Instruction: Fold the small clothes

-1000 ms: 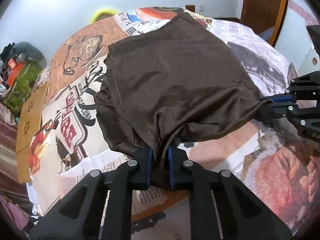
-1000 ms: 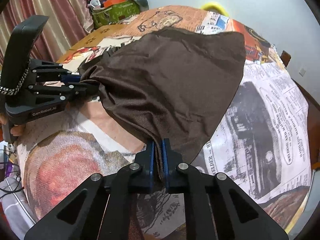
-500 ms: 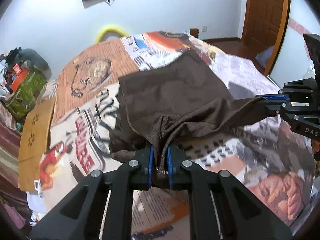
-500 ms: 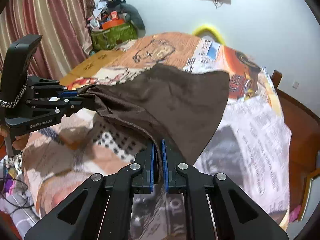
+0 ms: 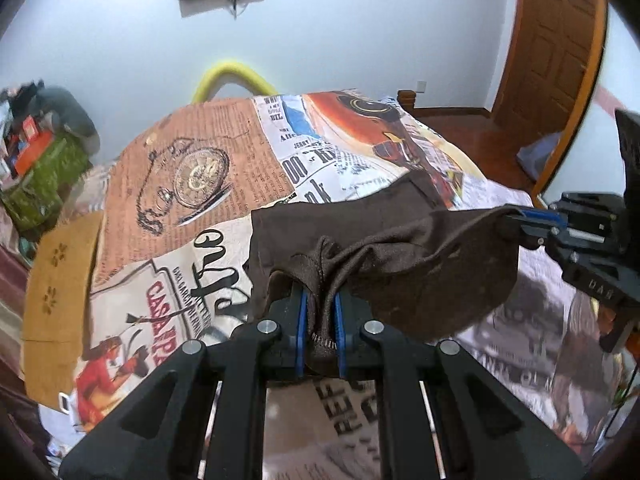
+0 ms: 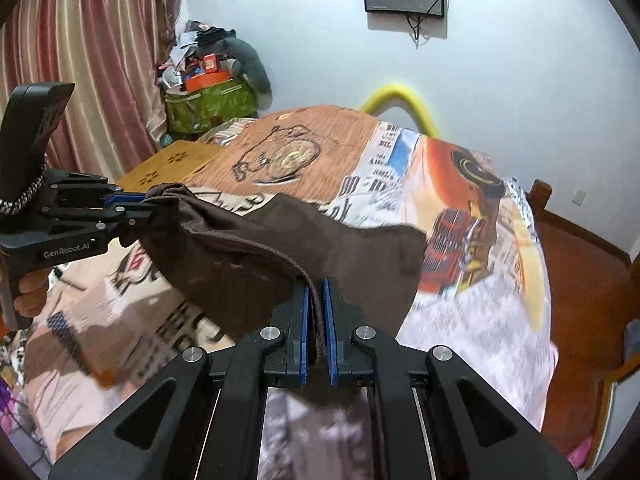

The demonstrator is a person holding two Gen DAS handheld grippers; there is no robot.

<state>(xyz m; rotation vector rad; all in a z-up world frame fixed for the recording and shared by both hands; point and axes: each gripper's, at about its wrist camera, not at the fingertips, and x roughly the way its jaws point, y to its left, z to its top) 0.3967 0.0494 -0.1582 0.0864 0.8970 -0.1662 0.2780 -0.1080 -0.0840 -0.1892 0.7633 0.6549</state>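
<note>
A dark brown garment (image 5: 400, 248) hangs between my two grippers above the bed; its far end still lies on the printed bedspread (image 5: 192, 184). My left gripper (image 5: 320, 316) is shut on a bunched corner of the near edge. My right gripper (image 6: 316, 308) is shut on the other near corner of the garment (image 6: 280, 256). In the left wrist view the right gripper (image 5: 516, 220) shows at the right with cloth in its jaws. In the right wrist view the left gripper (image 6: 148, 204) shows at the left, also holding cloth.
The bedspread (image 6: 460, 320) has newspaper and pocket-watch prints. A wooden board (image 5: 60, 280) lies at the bed's left edge. A green box with clutter (image 6: 208, 100) stands by striped curtains. A yellow hoop (image 5: 232, 76) is behind the bed; a wooden door (image 5: 556, 48) at right.
Both grippers have lifted the near edge of the garment up off the bed and carried it toward the far end. The cloth now sags in the air between them.
</note>
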